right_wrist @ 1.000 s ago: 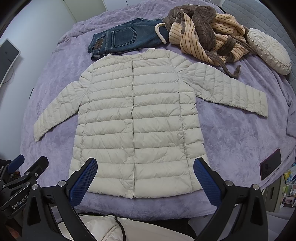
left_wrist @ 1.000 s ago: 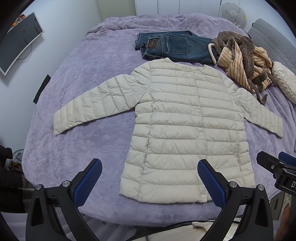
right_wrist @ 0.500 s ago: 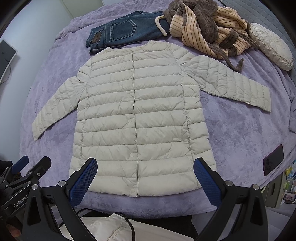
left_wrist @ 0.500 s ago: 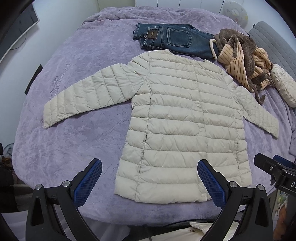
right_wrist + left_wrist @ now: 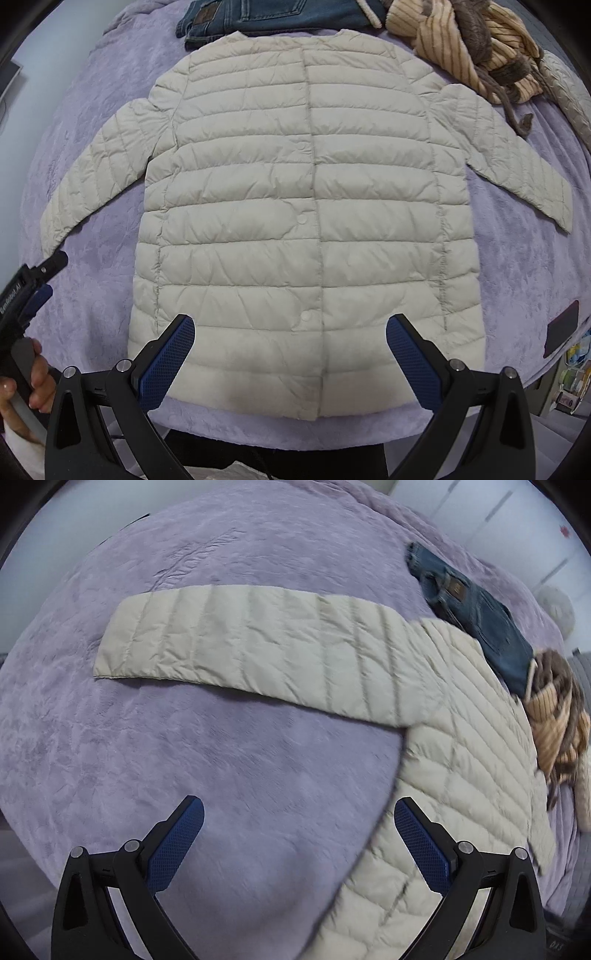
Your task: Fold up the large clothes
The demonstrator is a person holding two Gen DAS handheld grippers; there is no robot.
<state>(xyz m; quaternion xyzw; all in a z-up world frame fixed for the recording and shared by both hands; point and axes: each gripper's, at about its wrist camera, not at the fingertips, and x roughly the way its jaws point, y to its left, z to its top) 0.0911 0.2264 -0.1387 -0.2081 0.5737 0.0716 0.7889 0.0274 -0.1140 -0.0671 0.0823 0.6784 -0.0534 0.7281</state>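
Two hand-held grippers, left [image 5: 298, 834] and right [image 5: 290, 350], both spread and empty, hover over the bed's [image 5: 517, 258] near edge; jacket [image 5: 306, 206] lies flat mid-bed, sleeves outstretched.

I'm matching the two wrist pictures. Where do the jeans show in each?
Left wrist: jeans at upper right, running diagonally beyond the jacket's shoulder.
Right wrist: jeans at the top edge, left of centre, just past the jacket's collar.
Shared landmark: the striped robe heaped beside the jeans.
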